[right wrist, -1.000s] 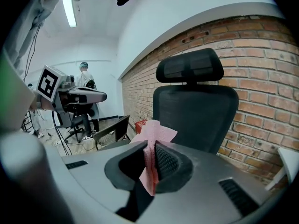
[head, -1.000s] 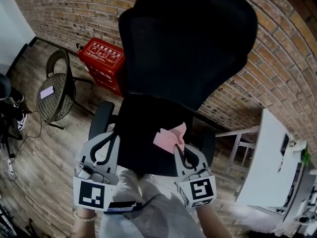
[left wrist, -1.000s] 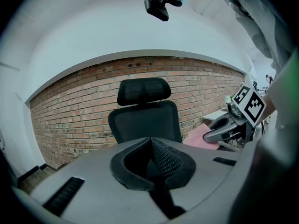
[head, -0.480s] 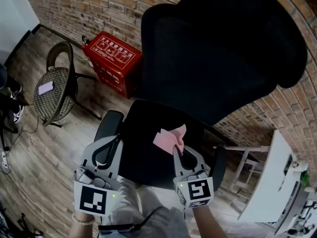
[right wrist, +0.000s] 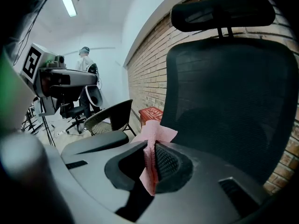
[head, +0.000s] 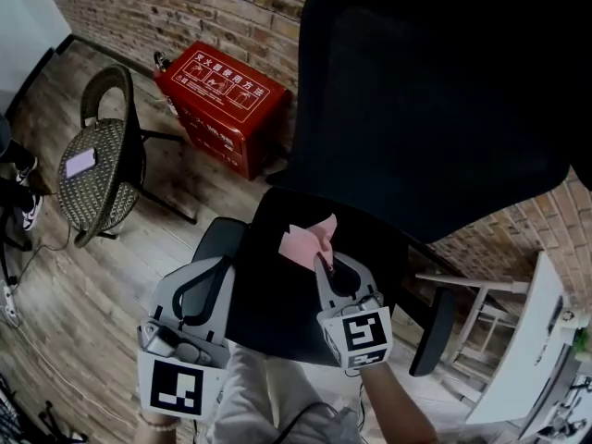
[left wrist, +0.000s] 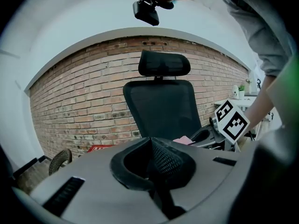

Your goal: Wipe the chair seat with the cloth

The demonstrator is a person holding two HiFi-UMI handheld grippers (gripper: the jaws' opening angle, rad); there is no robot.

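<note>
The chair seat [head: 277, 317] lies ahead. My left gripper [head: 215, 271] has its fingers clenched on nothing; the right gripper [head: 322, 265] pinches the pink cloth [head: 307, 240], seemingly just above the seat. I'd press it flat and sweep overlapping strokes.

The left gripper [head: 220, 266] is held at the lower left of the head view, its jaws pressed together with nothing between them (its own view shows them meeting). The right gripper [head: 321, 265] is held just right of centre and slightly higher in the frame, its jaws clamped on a pink cloth [head: 308, 240]. Both are pointed up the frame, side by side and apart. A bare right forearm [head: 400, 407] is seen behind the right gripper at the bottom edge.
</note>
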